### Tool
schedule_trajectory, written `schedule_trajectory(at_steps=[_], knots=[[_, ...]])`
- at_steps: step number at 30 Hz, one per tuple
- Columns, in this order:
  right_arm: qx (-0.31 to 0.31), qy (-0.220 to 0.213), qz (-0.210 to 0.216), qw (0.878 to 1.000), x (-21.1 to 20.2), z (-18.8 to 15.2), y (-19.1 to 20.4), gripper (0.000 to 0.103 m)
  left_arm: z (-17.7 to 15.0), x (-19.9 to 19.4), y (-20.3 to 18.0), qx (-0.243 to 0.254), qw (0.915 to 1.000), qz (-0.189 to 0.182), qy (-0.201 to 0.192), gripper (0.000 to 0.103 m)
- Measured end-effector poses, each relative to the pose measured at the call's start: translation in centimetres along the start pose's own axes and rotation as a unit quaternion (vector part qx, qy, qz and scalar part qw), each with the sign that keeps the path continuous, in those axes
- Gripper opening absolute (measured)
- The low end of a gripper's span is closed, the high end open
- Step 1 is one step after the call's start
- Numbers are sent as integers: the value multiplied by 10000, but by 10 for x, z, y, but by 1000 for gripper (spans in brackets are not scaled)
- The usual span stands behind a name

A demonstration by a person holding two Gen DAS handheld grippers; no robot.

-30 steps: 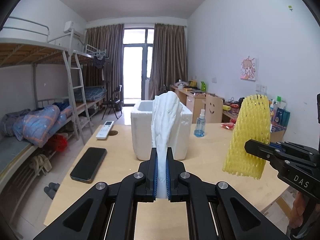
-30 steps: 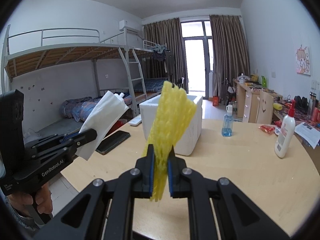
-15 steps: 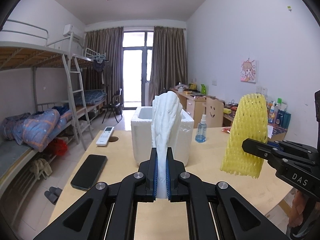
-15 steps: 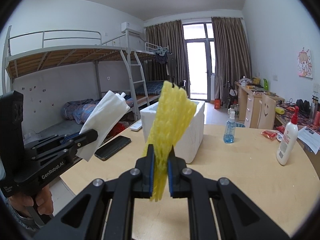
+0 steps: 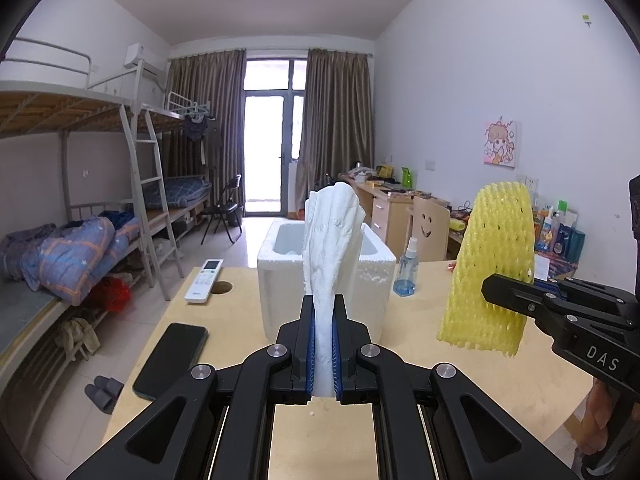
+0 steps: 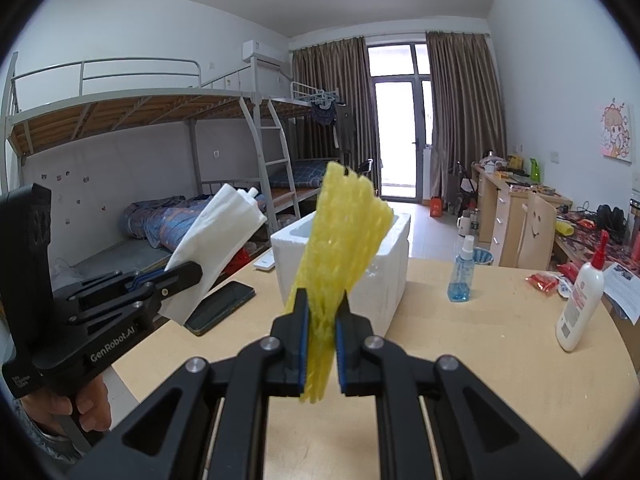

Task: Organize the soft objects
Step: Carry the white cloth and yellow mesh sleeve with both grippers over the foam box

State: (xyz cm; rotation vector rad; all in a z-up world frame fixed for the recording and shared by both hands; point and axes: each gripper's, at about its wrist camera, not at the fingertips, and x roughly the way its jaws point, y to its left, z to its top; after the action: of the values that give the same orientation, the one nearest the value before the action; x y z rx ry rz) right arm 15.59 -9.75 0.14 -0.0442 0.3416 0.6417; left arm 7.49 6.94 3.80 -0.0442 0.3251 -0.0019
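- In the left wrist view, we see the left gripper (image 5: pixel 324 344) at the bottom centre, its jaws clamped on a white foam sheet (image 5: pixel 330 248) that stands upright through the middle of the frame.
- Behind the sheet an open white foam box (image 5: pixel 280 276) sits on the desk (image 5: pixel 420 320); a spray bottle (image 5: pixel 405 270) stands just right of it, with a remote (image 5: pixel 205 280) and a dark phone (image 5: pixel 172 354) lying to the left.
- At the right edge, the right gripper (image 5: pixel 490 294) holds a yellow foam net (image 5: pixel 492 264) above the desk.
- In the right wrist view, we see the right gripper (image 6: pixel 322 344) at the bottom centre, pressed shut on the yellow foam net (image 6: pixel 340 256), which leans up and to the right in front of the foam box (image 6: pixel 388 280).
- At the left, the left gripper (image 6: pixel 188 276) grips the white foam sheet (image 6: pixel 216 248), tilted over the phone (image 6: pixel 222 306); a hand (image 6: pixel 76 412) holds its grip at the lower left.
- On the right of the desk (image 6: pixel 480 340) stand the spray bottle (image 6: pixel 462 272) and a white lotion bottle (image 6: pixel 580 304).
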Motion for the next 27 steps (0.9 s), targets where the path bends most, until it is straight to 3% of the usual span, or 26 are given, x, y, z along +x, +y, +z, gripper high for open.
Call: schedule_trajectory(at_steps=[27], knots=[[71, 153, -124, 9998, 56, 41, -23, 14, 41, 64, 11, 61, 9999, -36, 104, 7]])
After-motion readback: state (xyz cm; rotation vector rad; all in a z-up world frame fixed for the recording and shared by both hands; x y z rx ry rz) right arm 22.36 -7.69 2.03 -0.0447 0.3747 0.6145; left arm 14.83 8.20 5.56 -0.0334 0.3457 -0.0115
